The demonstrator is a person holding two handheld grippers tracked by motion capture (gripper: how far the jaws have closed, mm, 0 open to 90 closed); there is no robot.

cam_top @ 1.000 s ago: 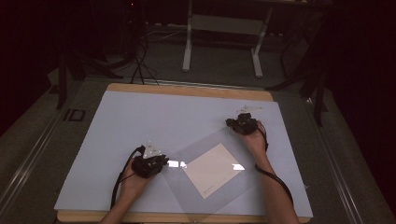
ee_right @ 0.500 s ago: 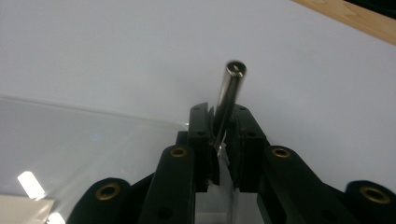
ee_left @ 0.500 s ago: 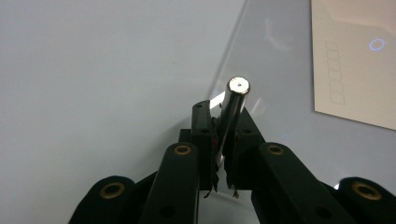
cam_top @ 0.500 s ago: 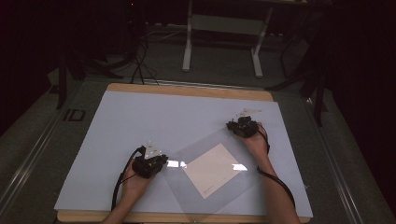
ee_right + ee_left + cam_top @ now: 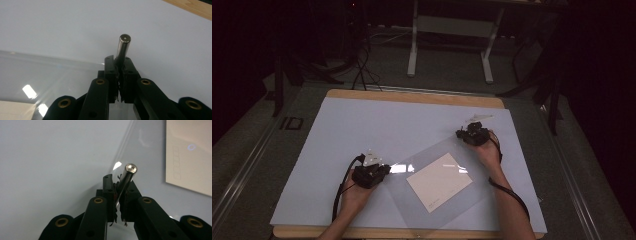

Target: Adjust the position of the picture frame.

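The clear plastic sleeve lies flat on the bench, turned at an angle, with its near corner close to the bench's front edge and a cream sheet of paper inside it. In the high view the person's forearms come in from the bottom edge, one on each side of the sleeve.

The left claw sits at the sleeve's left corner. In the left gripper view its jaws are clamped together on the thin plastic edge, and a shiny metal pin stands up between the jaw tips. Past the jaws the sleeve spreads off to the right with the paper's printed corner showing through, while the bare pale bench cover fills the left side.

Farther off, the right claw is at the sleeve's far right corner. Its jaws have just been closing, and in the right gripper view they stand together around a similar metal pin; the sleeve's edge runs right up to them and seems to be pinched between the pads, though the plastic is too clear to be sure. Beyond that claw lies bare bench cover and then the wooden rim of the bench.
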